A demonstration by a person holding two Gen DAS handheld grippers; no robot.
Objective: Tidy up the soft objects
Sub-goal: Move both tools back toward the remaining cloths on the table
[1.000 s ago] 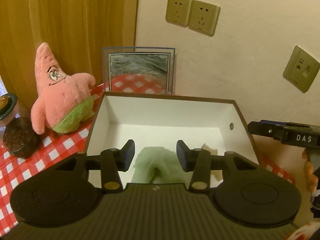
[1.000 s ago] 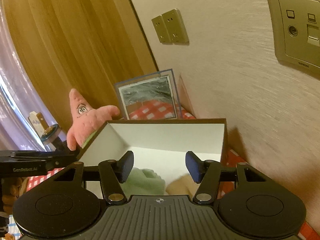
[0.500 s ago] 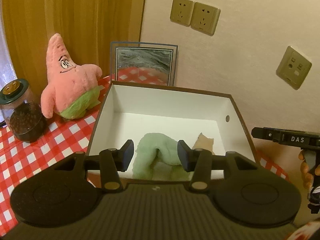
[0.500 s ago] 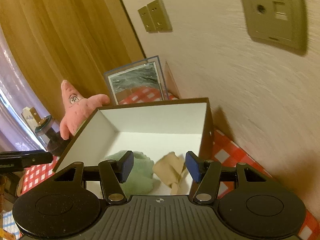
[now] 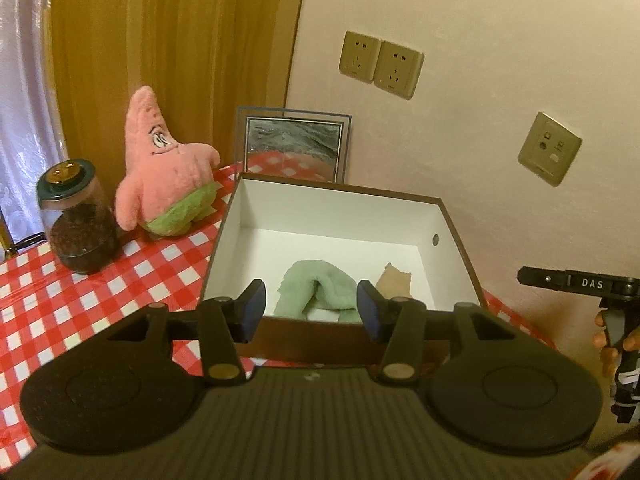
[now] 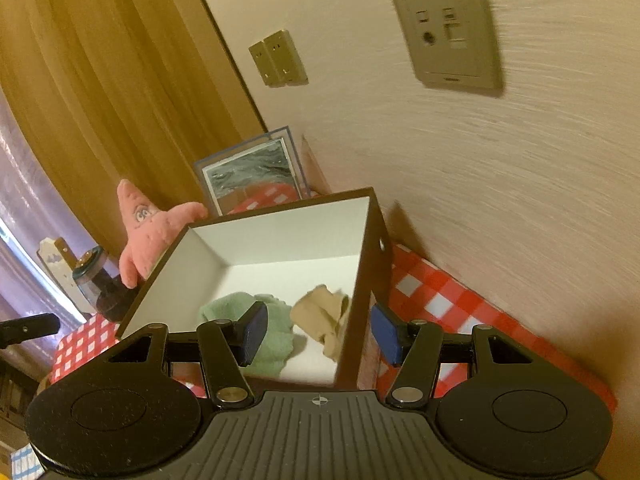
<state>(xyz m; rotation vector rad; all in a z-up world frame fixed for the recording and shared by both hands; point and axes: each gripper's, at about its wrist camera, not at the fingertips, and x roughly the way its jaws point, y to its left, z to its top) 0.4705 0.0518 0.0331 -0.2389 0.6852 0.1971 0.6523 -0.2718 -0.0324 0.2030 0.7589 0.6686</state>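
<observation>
A brown box with a white inside [image 5: 448,216] [image 6: 280,236] stands on the red checked table. In it lie a green cloth [image 5: 320,284] [image 6: 276,340] and a beige soft thing [image 5: 394,282] [image 6: 324,312]. A pink star plush [image 5: 164,172] [image 6: 148,228] stands left of the box. My left gripper [image 5: 311,307] is open and empty, above the box's near edge. My right gripper [image 6: 318,334] is open and empty, and its fingers straddle the box's right wall. The right gripper also shows at the right edge of the left wrist view [image 5: 576,282].
A jar of dark beans [image 5: 78,220] [image 6: 96,284] stands left of the plush. A framed picture [image 5: 294,146] [image 6: 252,172] leans on the wall behind the box. Wall sockets [image 5: 380,64] are above. The checked table [image 5: 80,300] spreads left.
Both grippers have pulled back and up from the box, so more of the table, the jar and the box contents show. The right gripper has shifted right over the box's right wall.
</observation>
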